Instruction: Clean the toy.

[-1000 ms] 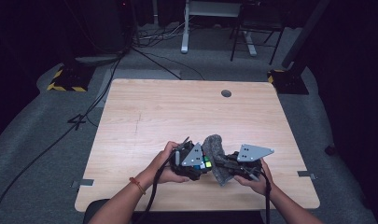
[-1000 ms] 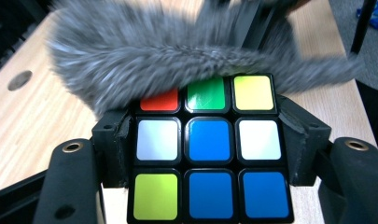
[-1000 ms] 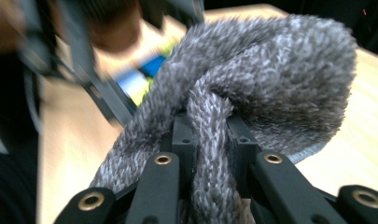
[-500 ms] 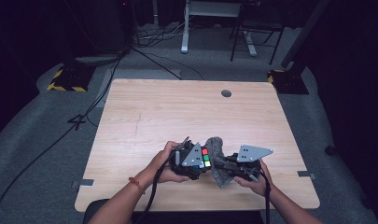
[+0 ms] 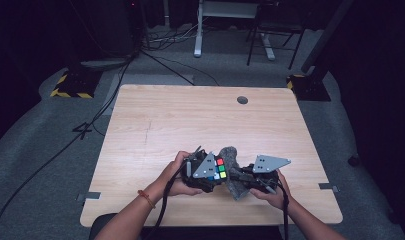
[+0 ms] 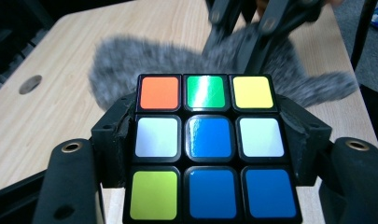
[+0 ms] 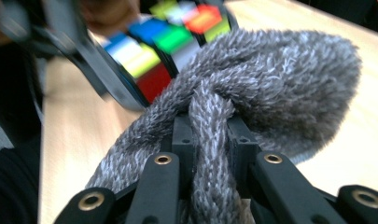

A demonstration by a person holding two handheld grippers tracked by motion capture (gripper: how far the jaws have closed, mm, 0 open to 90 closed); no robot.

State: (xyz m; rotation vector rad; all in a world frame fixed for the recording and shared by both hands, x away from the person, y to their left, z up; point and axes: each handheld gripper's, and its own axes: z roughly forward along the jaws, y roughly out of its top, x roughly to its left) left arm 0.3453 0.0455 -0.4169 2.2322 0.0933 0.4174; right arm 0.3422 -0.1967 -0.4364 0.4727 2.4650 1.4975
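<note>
A Rubik's cube (image 6: pixel 210 144) with a blue centre on its top face sits clamped between the jaws of my left gripper (image 6: pixel 210 135), which is shut on it. In the high view the cube (image 5: pixel 220 168) and left gripper (image 5: pixel 213 176) are near the table's front edge. Against its right side lies a grey fuzzy cloth (image 5: pixel 231 159). My right gripper (image 7: pixel 210 135) is shut on a bunched fold of that cloth (image 7: pixel 270 79). The cube (image 7: pixel 149 46) is just beyond the cloth and touches it. From above, the right gripper (image 5: pixel 242 176) points left toward the cube.
The wooden table (image 5: pixel 190 120) has a round cable hole (image 5: pixel 242 100) near its far edge. Beyond the table are floor cables (image 5: pixel 155 60), a desk leg (image 5: pixel 197 30) and yellow-black striped bases (image 5: pixel 70 87). Forearms enter from the bottom edge.
The cube's coloured face has turned up into the high view beside the cloth. Both hands have stayed at the same spot.
</note>
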